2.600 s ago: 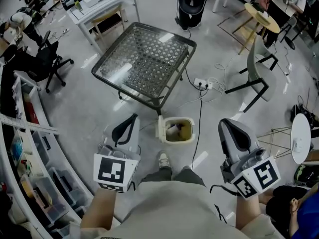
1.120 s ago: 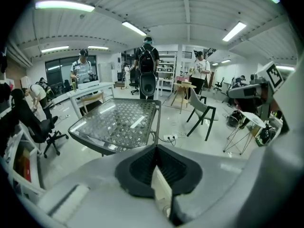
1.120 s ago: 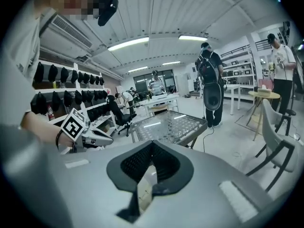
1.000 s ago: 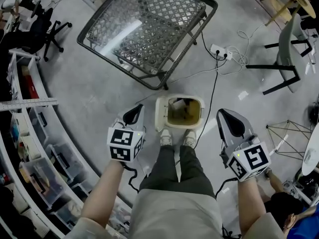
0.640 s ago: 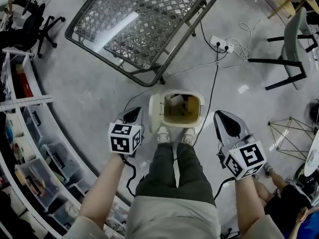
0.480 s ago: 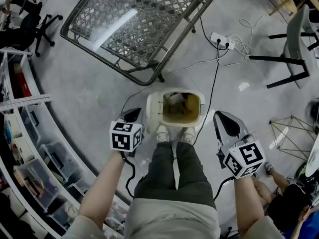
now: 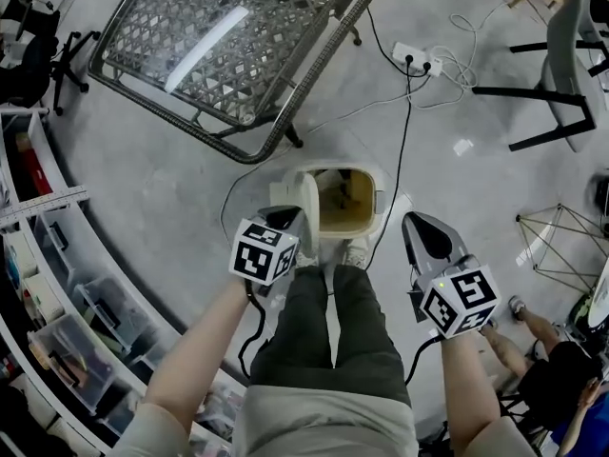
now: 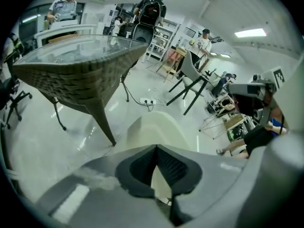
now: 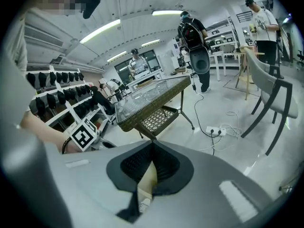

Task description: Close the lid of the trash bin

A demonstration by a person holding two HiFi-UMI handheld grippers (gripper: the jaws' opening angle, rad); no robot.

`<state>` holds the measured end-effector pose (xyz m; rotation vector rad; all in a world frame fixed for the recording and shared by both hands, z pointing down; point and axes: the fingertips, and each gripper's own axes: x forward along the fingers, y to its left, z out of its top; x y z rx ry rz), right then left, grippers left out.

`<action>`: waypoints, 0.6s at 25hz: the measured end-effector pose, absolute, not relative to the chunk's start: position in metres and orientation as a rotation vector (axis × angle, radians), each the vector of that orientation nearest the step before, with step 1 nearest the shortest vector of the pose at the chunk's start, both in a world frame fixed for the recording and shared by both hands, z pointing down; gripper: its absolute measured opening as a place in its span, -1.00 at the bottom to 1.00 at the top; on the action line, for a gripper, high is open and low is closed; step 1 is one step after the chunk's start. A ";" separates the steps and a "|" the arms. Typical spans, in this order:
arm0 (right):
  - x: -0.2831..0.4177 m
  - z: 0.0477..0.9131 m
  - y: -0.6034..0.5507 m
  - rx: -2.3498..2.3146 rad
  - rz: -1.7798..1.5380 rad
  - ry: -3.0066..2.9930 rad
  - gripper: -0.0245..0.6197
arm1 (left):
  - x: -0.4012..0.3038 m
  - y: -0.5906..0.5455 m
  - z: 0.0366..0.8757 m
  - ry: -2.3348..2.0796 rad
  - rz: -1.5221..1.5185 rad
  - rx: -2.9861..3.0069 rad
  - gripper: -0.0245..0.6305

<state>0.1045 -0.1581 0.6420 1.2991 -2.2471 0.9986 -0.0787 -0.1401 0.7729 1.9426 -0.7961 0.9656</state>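
A cream trash bin (image 7: pixel 379 193) stands open on the floor just ahead of the person's shoes (image 7: pixel 354 253), with rubbish inside. Its lid (image 7: pixel 308 198) stands raised on edge at the bin's left side. My left gripper (image 7: pixel 288 215) is shut, its tip right by the lid's outer face; whether it touches I cannot tell. In the left gripper view the lid (image 8: pixel 154 125) rises just beyond the closed jaws of the left gripper (image 8: pixel 156 147). My right gripper (image 7: pixel 417 225) hangs shut and empty to the bin's right, apart from it. In its own view the right gripper (image 9: pixel 152 142) shows jaws meeting.
A wicker table with a glass top (image 7: pixel 228 36) stands just beyond the bin. A black cable (image 7: pixel 398 141) runs past the bin's right side to a power strip (image 7: pixel 414 60). A chair (image 7: pixel 561 55) is at the far right, shelves (image 7: pixel 48 284) along the left, another person (image 7: pixel 561 369) at lower right.
The person has stepped up to the bin. My left gripper has moved right to the lid, and the lid has swung up from lying open at the left.
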 end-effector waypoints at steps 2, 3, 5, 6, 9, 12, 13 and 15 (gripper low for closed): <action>0.113 0.650 -0.157 1.321 1.020 -2.223 -0.91 | -0.060 -0.139 0.789 -0.756 0.992 1.951 -0.92; 0.118 0.655 -0.157 1.336 1.035 -2.211 -0.91 | -0.052 -0.139 0.797 -0.736 1.003 1.960 -0.92; 0.127 0.666 -0.156 1.370 1.070 -2.186 -0.91 | -0.035 -0.137 0.813 -0.688 1.028 1.986 -0.92; 0.131 0.672 -0.154 1.389 1.087 -2.173 -0.91 | -0.027 -0.136 0.820 -0.662 1.036 1.997 -0.92; 0.143 0.692 -0.148 1.433 1.121 -2.139 -0.91 | -0.006 -0.132 0.842 -0.595 1.029 2.008 -0.92; 0.153 0.712 -0.143 1.462 1.147 -2.117 -0.91 | 0.011 -0.130 0.867 -0.550 1.050 2.016 -0.92; 0.156 0.718 -0.141 1.470 1.153 -2.110 -0.91 | 0.016 -0.130 0.876 -0.540 1.064 2.022 -0.92; 0.165 0.731 -0.138 1.494 1.163 -2.092 -0.91 | 0.024 -0.129 0.894 -0.536 1.088 2.028 -0.92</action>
